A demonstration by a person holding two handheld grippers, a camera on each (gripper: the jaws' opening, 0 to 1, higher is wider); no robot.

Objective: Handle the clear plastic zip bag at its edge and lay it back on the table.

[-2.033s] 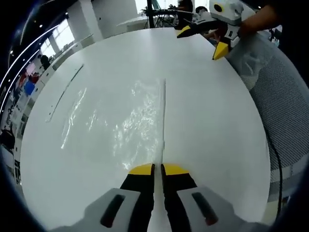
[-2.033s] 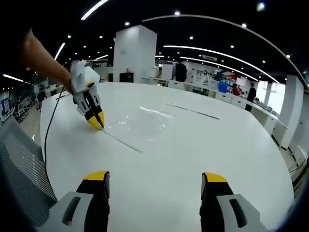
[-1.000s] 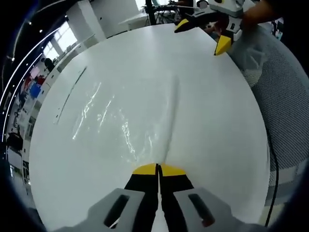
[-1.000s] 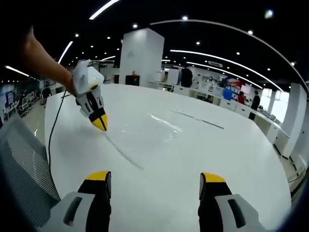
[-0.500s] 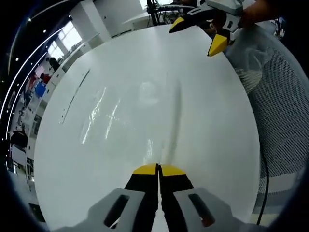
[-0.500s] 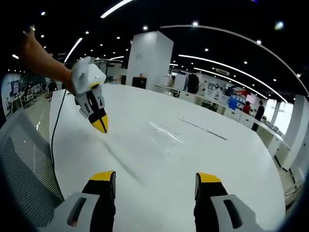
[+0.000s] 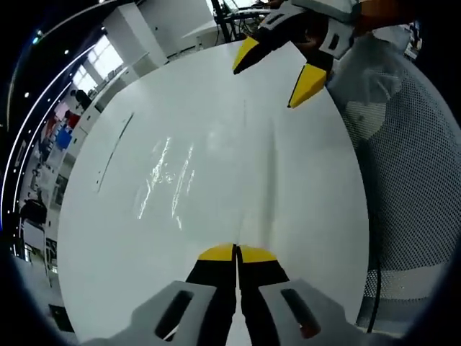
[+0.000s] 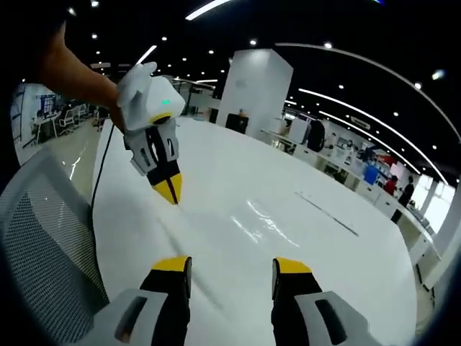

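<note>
The clear plastic zip bag (image 7: 167, 184) lies on the round white table (image 7: 310, 209), showing mostly as glints. Its zip edge (image 7: 268, 176) runs as a faint line into the shut yellow-tipped jaws of my left gripper (image 7: 236, 252). In the right gripper view the left gripper (image 8: 169, 191) hangs a little above the table, tips together, held by a person's hand, with the bag (image 8: 261, 220) beyond it. My right gripper (image 8: 232, 267) stands open with nothing between its fingers. It comes into the left gripper view as the right gripper (image 7: 275, 68), over the table's far side.
A grey mesh chair back (image 7: 407, 187) stands against the table's edge; the same chair back (image 8: 43, 238) sits left in the right gripper view. A black cable (image 8: 99, 191) trails off the table. A dark strip (image 7: 114, 148) lies past the bag. Office desks and people fill the background.
My left gripper stays shut on the zip edge and has risen from the table. The right gripper has come nearer to the left one, and its jaws stand somewhat narrower.
</note>
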